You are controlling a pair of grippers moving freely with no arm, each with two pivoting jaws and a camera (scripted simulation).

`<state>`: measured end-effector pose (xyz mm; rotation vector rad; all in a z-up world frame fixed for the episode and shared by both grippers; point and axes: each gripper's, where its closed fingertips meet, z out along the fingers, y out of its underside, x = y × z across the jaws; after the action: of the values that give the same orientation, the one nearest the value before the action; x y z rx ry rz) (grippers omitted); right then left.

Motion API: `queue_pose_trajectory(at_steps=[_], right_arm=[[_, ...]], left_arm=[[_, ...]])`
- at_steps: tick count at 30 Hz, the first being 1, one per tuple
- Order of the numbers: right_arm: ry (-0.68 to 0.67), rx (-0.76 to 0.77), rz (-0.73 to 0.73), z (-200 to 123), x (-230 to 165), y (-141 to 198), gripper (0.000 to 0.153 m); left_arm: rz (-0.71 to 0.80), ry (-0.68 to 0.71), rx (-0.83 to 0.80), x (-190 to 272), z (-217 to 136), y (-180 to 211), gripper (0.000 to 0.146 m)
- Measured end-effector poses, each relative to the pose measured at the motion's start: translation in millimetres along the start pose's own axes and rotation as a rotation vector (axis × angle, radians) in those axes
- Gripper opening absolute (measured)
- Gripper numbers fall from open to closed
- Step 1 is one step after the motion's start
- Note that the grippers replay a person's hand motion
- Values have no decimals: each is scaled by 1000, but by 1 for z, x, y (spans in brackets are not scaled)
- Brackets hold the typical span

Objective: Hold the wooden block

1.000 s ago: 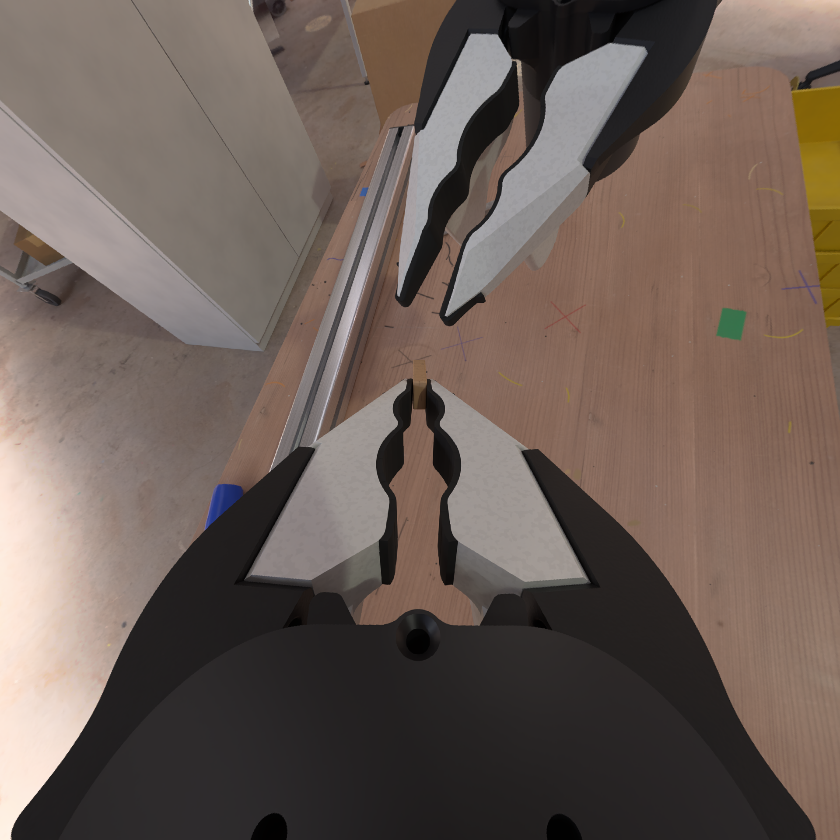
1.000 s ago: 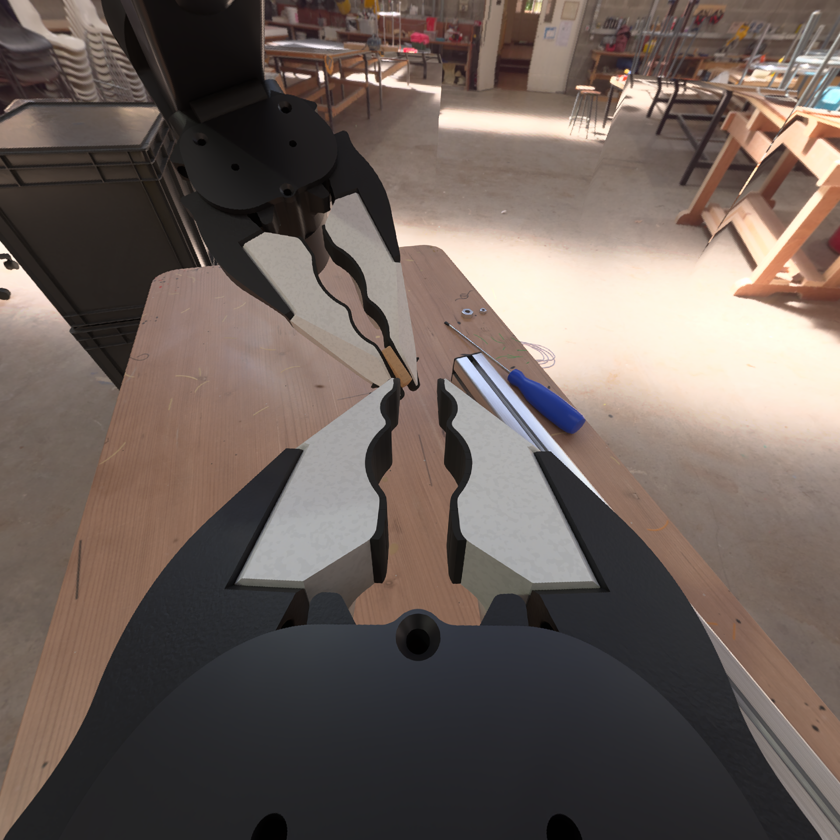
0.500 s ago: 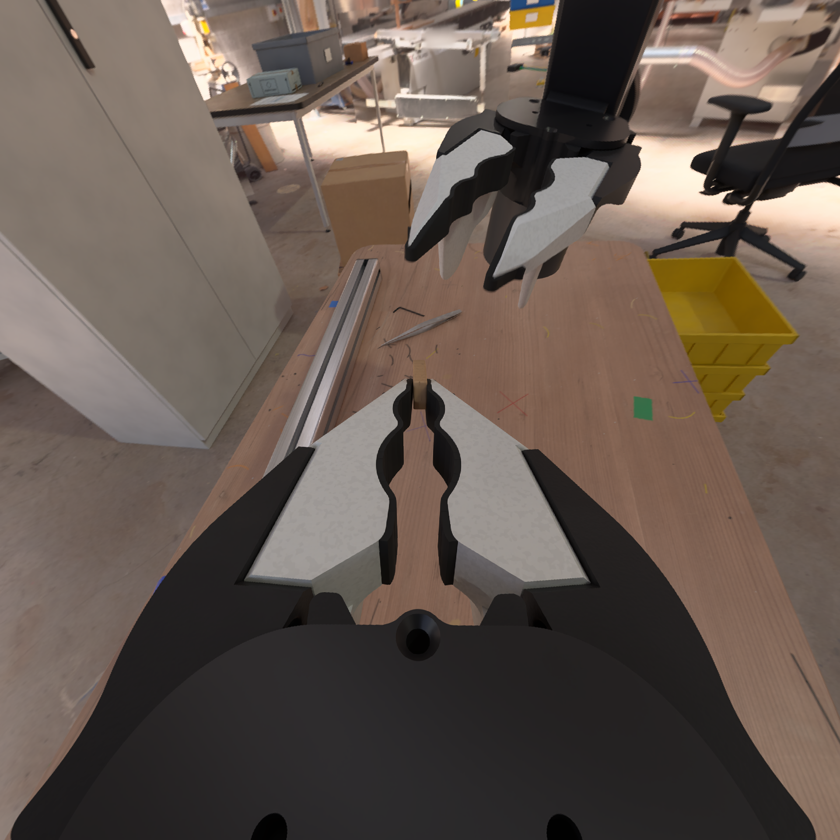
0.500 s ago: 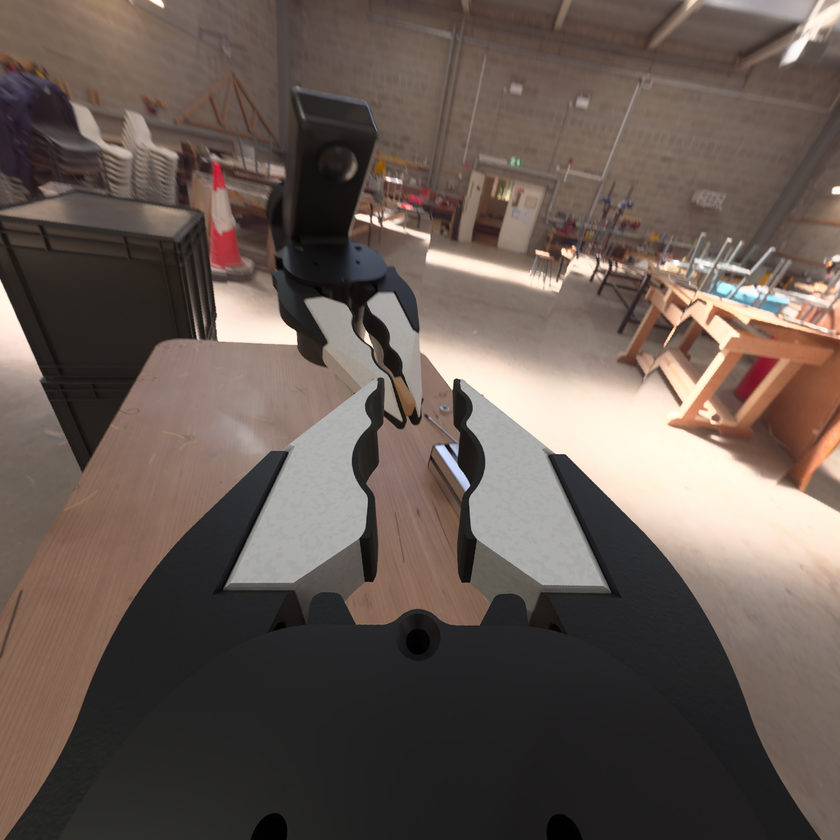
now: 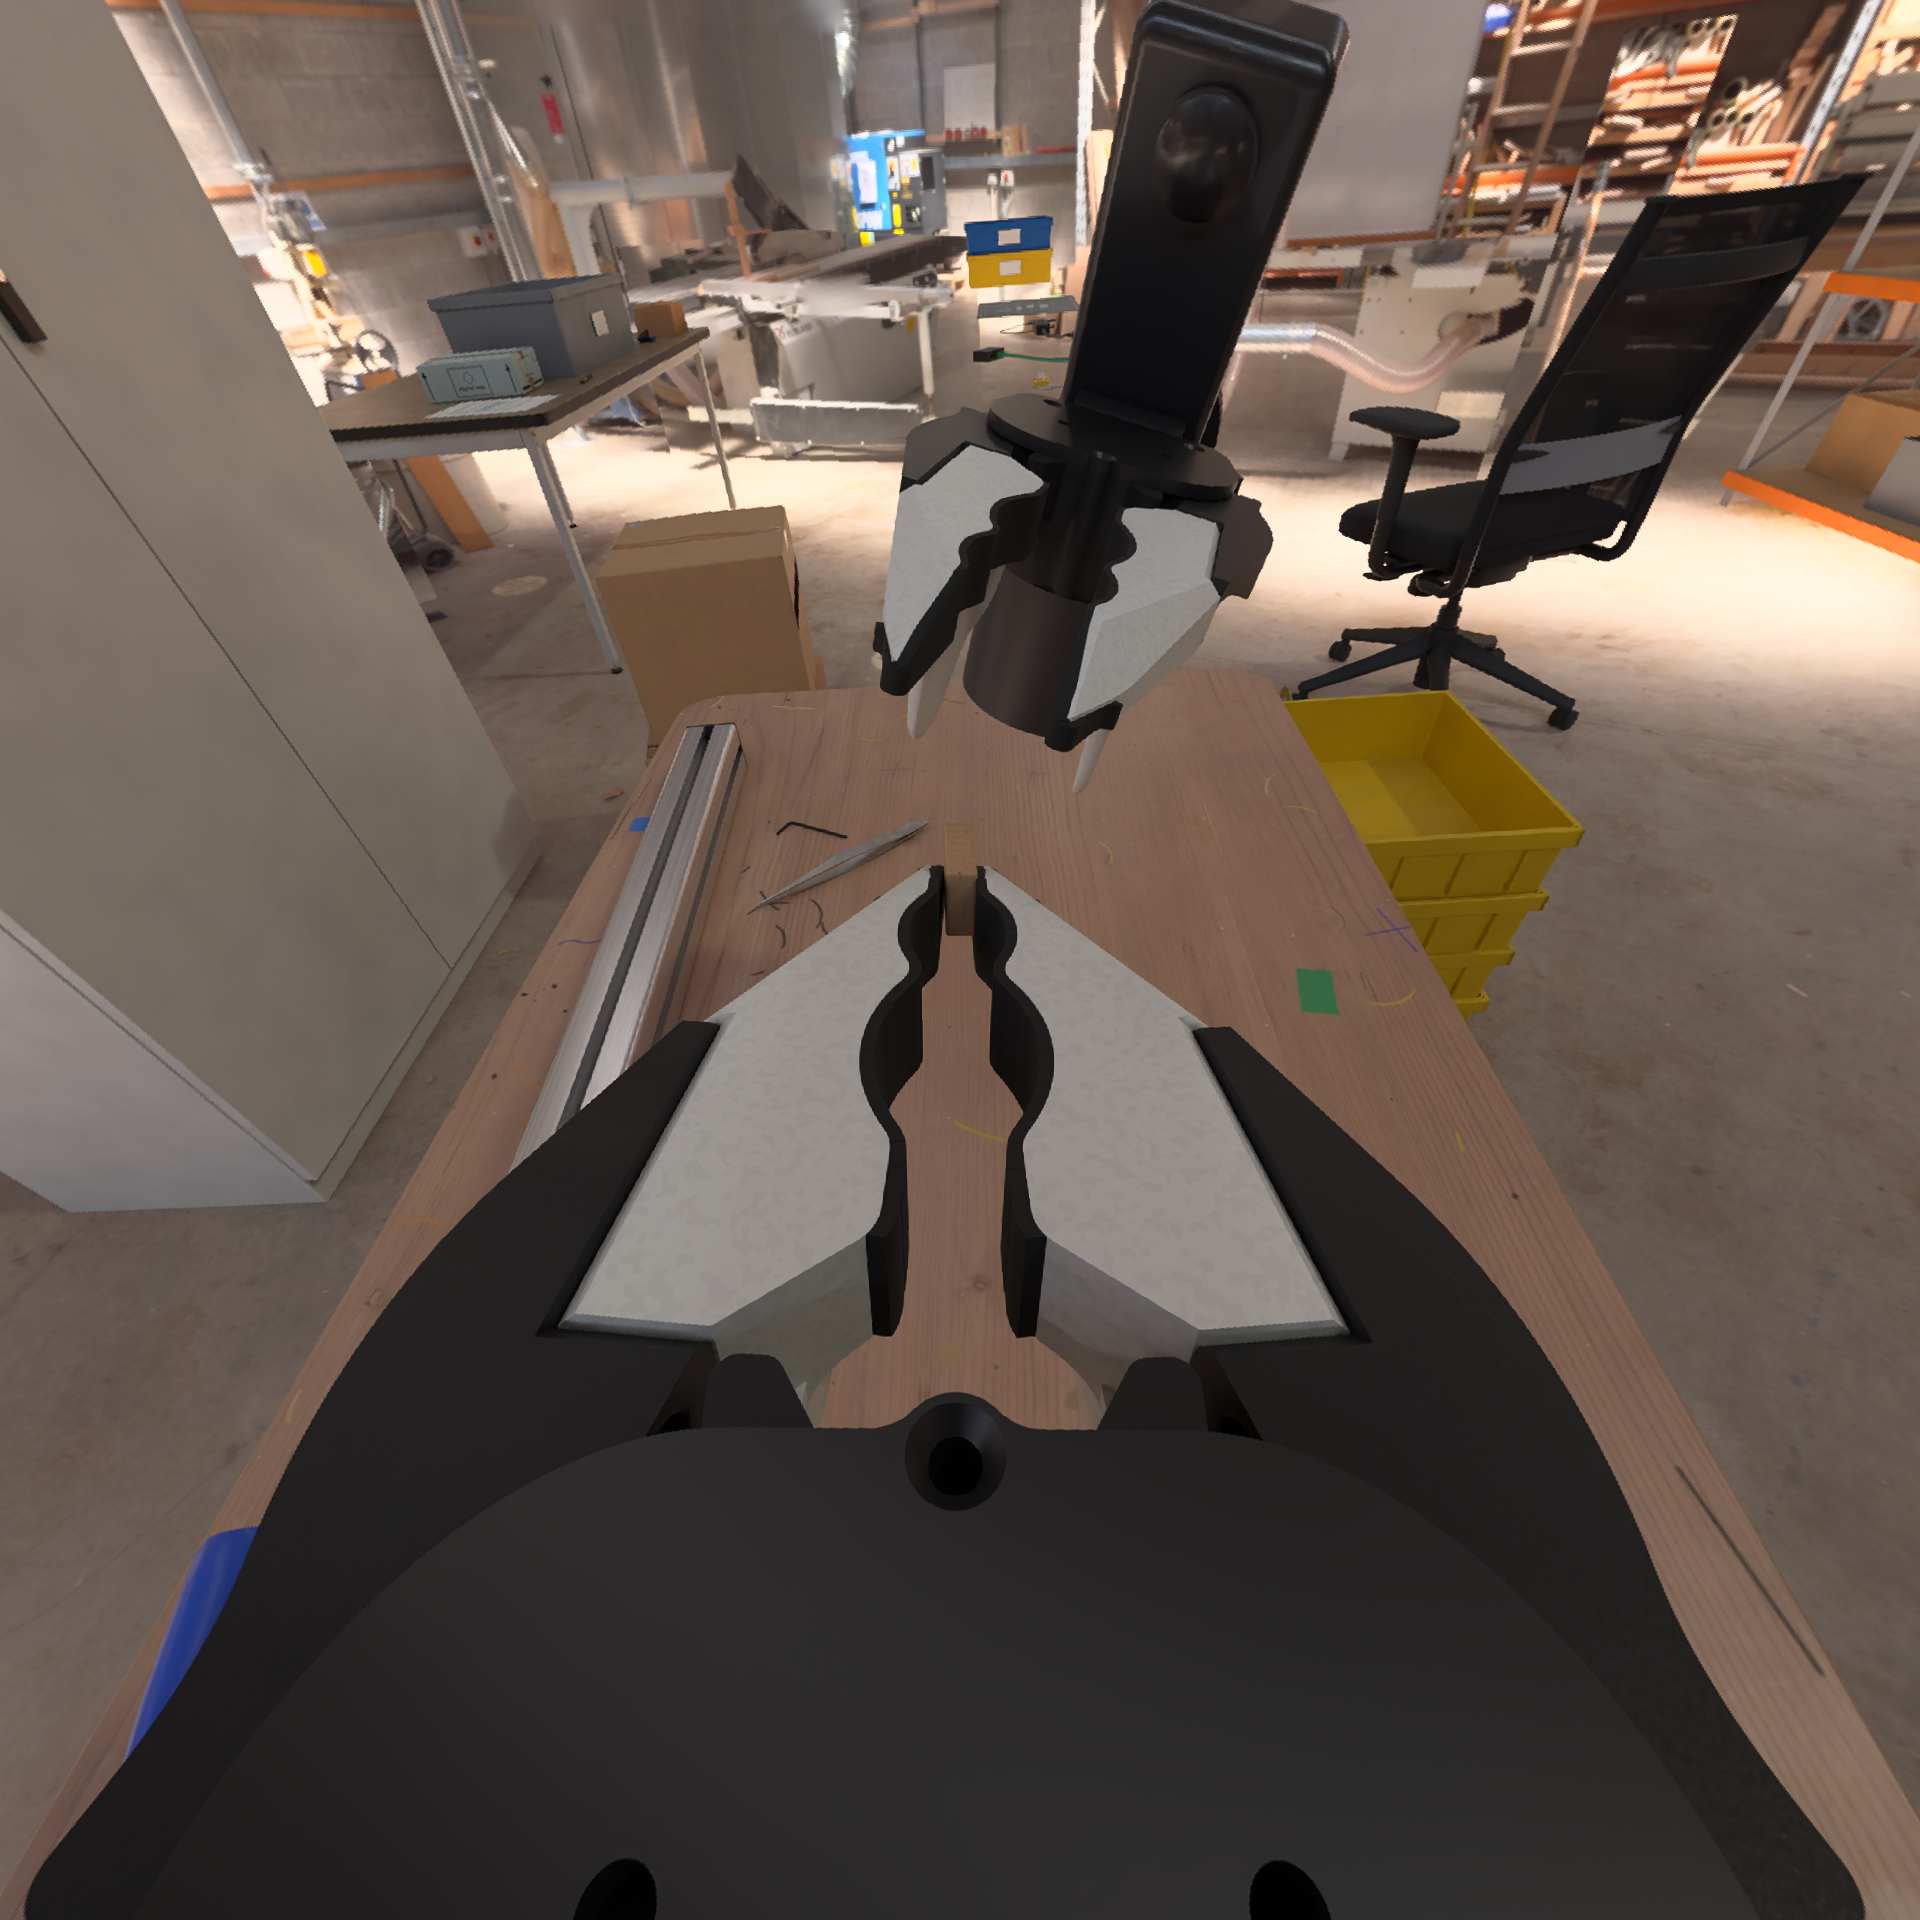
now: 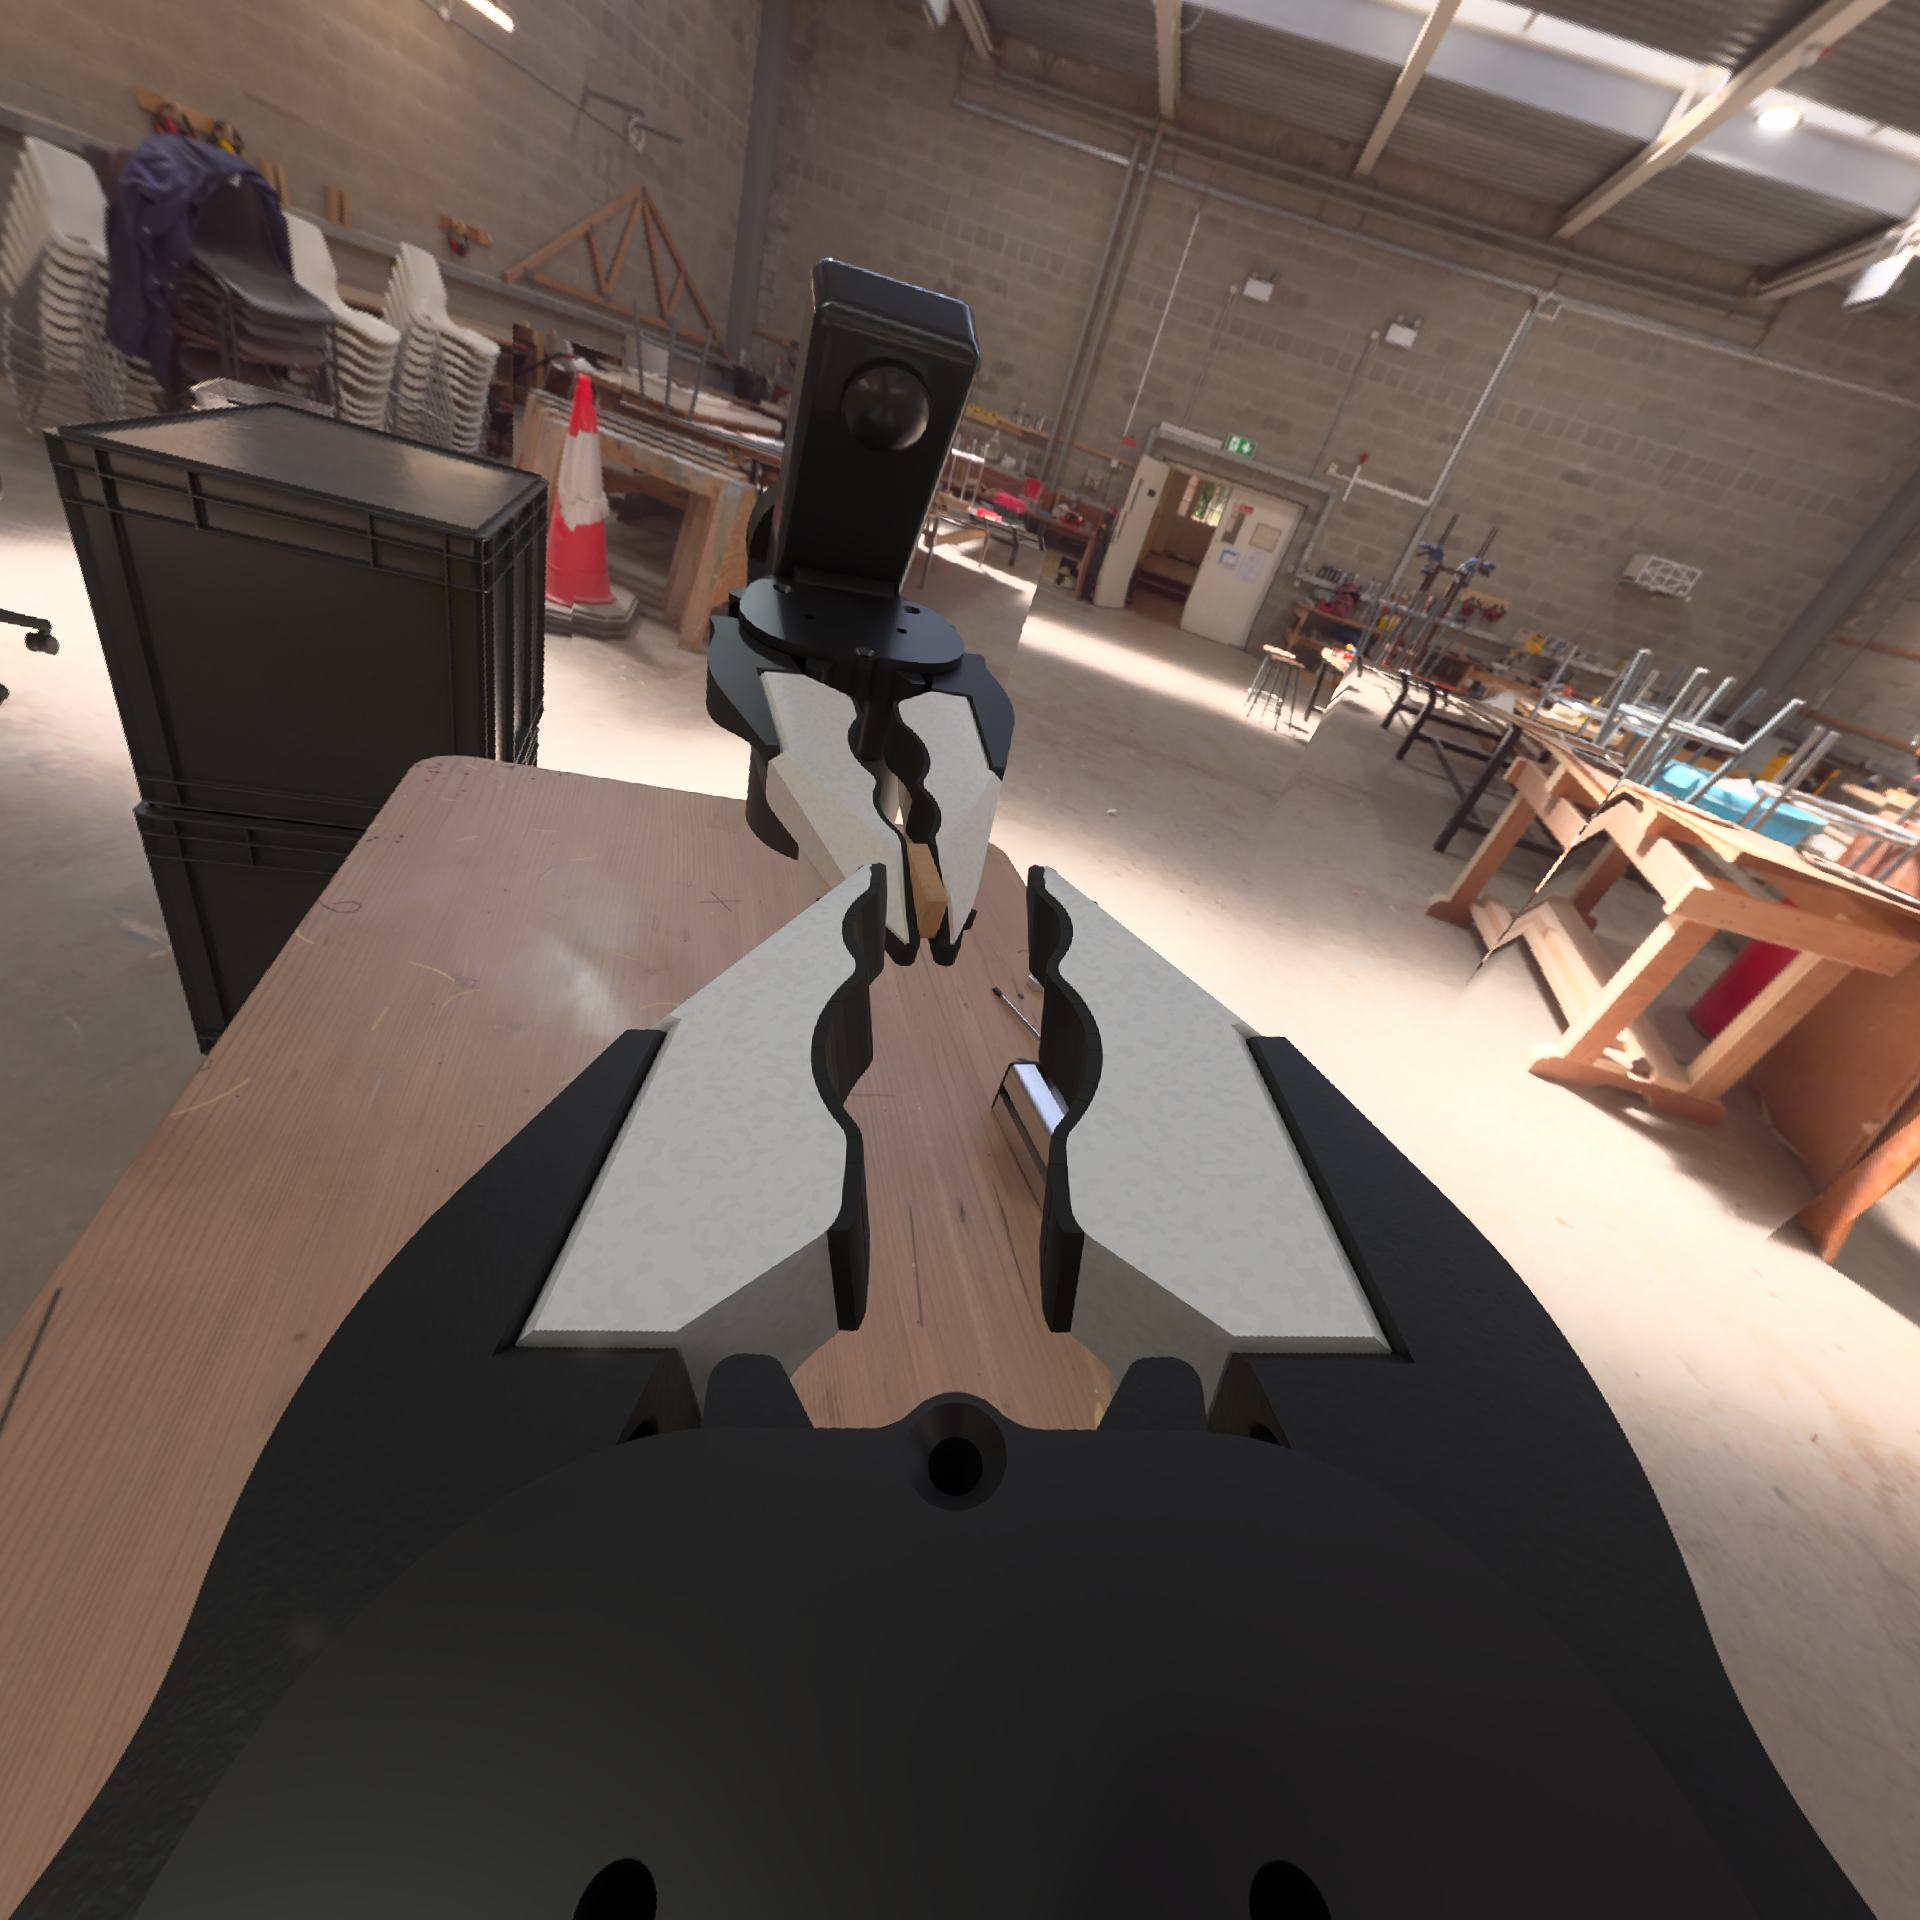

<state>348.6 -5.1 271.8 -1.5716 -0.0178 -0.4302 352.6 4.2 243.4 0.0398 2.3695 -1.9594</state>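
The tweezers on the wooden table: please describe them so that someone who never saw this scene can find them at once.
On the wooden table, look beside the long aluminium rail on its left edge. Between that rail and the wooden block pinched in the left gripper lie the tweezers: slim, silvery and pointed, unlike the small black hex key next to them.

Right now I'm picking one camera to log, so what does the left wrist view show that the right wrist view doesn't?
Only the left wrist view shows the yellow bins, green patch, tweezers and office chair. Only the right wrist view shows the black crates and traffic cone. Both show the wooden block pinched at the left gripper fingers, the open right gripper, the metal rail and the table.
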Motion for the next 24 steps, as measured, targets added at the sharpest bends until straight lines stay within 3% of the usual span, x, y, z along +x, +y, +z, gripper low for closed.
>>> queue_pose_trajectory(at_steps=[24], right_arm=[[-29,5,-12,4,-8,-4,26]], left_arm=[[14,0,-7,4,-2,-3,4]])
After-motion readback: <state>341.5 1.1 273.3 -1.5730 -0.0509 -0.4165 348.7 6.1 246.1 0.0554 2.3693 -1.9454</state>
